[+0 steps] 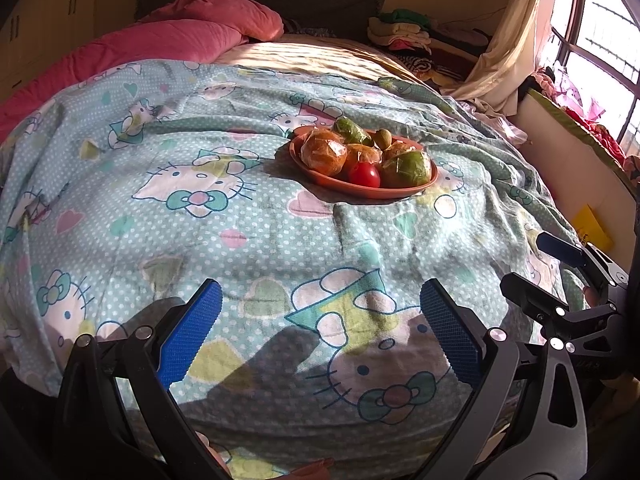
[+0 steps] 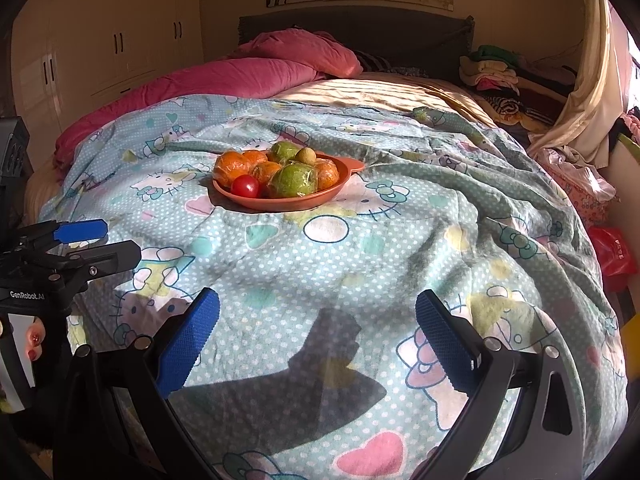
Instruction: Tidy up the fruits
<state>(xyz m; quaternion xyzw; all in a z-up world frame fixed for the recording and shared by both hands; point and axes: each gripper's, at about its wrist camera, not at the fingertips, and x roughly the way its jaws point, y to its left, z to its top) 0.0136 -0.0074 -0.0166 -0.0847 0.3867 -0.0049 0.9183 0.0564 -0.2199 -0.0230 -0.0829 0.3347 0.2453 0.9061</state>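
Note:
An orange plate [image 1: 432, 179] sits on the Hello Kitty bedspread, also in the right wrist view [image 2: 340, 178]. It holds wrapped oranges [image 1: 323, 153] [image 2: 230, 166], wrapped green fruits [image 1: 410, 166] [image 2: 294, 181], a red tomato [image 1: 364, 175] [image 2: 245, 186] and a small yellow-green fruit [image 1: 384, 137] [image 2: 306, 155]. My left gripper [image 1: 320, 320] is open and empty, well short of the plate. My right gripper [image 2: 318, 330] is open and empty, also short of it. Each gripper shows at the edge of the other's view: the right gripper [image 1: 560, 256] and the left gripper [image 2: 80, 236].
The bedspread [image 1: 240, 216] covers a bed with pink quilts [image 2: 256, 72] at the far side. Piled clothes [image 2: 496, 68] and a curtain [image 2: 592, 80] lie at the far right. A red bag [image 2: 614, 256] is beside the bed. Cupboards [image 2: 112, 40] stand at left.

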